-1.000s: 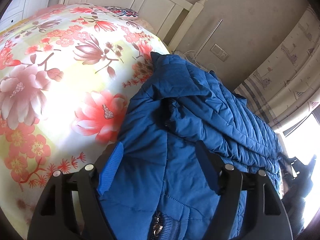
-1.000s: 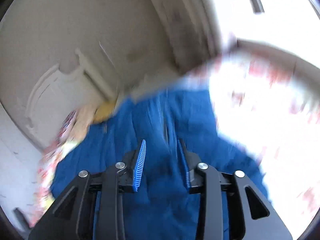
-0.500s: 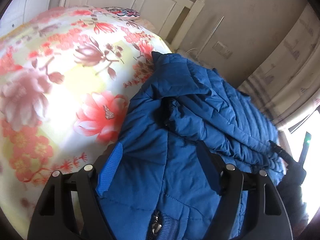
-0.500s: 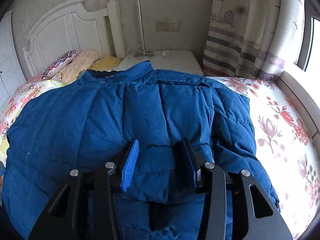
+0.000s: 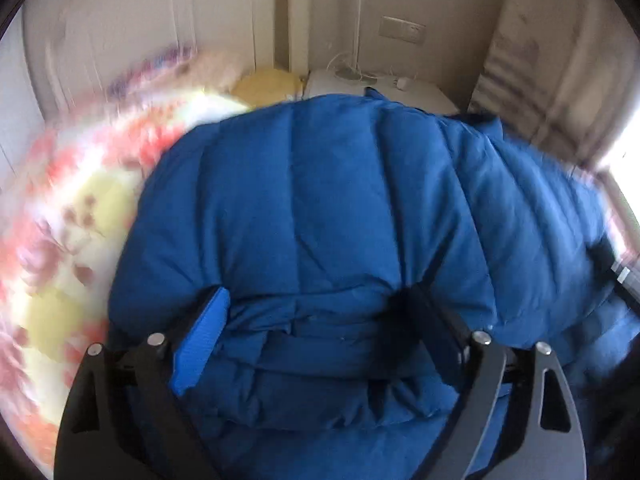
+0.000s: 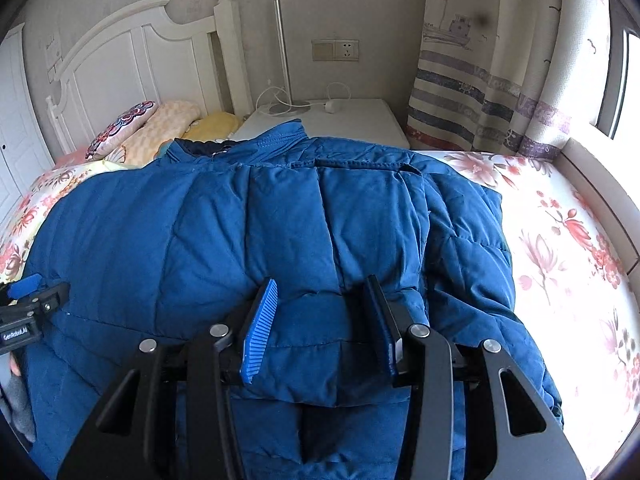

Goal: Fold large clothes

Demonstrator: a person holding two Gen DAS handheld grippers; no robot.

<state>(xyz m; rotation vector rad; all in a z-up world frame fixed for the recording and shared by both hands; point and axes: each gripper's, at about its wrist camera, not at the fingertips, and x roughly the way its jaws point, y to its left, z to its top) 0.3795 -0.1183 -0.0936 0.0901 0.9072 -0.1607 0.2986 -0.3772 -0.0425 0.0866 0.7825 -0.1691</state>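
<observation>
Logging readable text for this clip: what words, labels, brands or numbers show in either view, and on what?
"GenRobot.AI": white label on the left tool, at the left edge of the right wrist view; small, read with some doubt.
Lettering woven into the striped bands of the curtain: too faint to read.
Paper on the headboard: marks too small to read.
Blue jacket: no text visible.
Left wrist view: blurred, nothing legible.

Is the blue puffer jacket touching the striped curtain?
Apart. The right wrist view shows floral bedsheet between blue puffer jacket and striped curtain.
</observation>
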